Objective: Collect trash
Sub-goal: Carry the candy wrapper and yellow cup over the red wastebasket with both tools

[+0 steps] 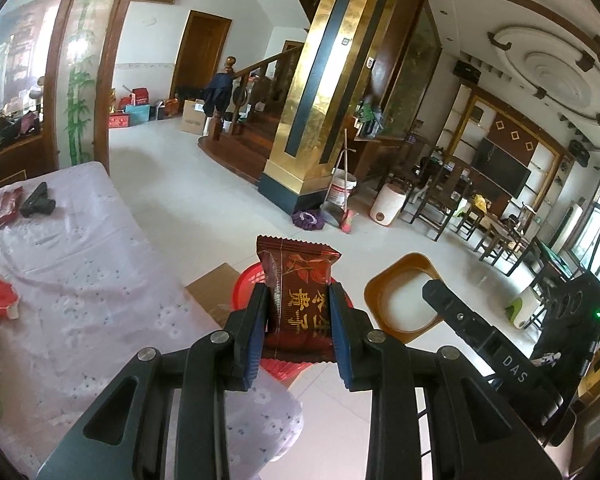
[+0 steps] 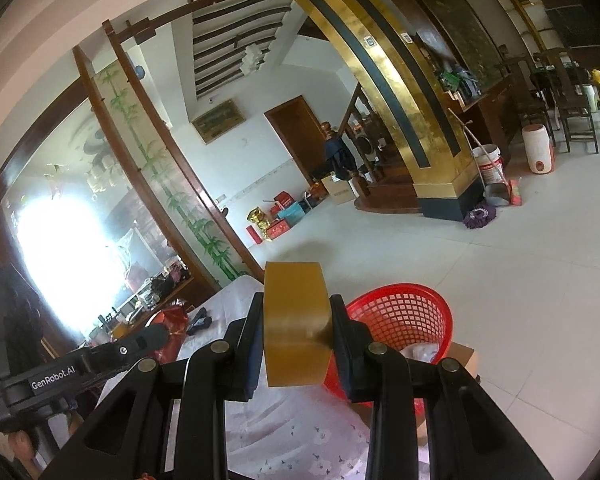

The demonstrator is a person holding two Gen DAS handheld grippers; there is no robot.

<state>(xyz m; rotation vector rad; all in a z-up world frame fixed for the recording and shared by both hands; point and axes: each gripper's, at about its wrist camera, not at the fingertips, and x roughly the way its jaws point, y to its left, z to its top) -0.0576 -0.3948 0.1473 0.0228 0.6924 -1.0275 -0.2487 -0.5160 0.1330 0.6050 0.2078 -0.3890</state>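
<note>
The left gripper (image 1: 299, 316) closes its fingers on a dark red snack wrapper (image 1: 298, 296), held above the red basket (image 1: 246, 284) at the frame's centre. The right gripper (image 2: 296, 340) clamps a roll of brown tape (image 2: 294, 320) beside the same basket (image 2: 400, 316). The table (image 1: 80, 280), under a pale floral cloth, lies lower left.

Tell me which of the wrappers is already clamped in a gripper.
The dark red wrapper with gold characters, upright between the left gripper's fingers above the red basket. The other two, and, lie loose on the table.
</note>
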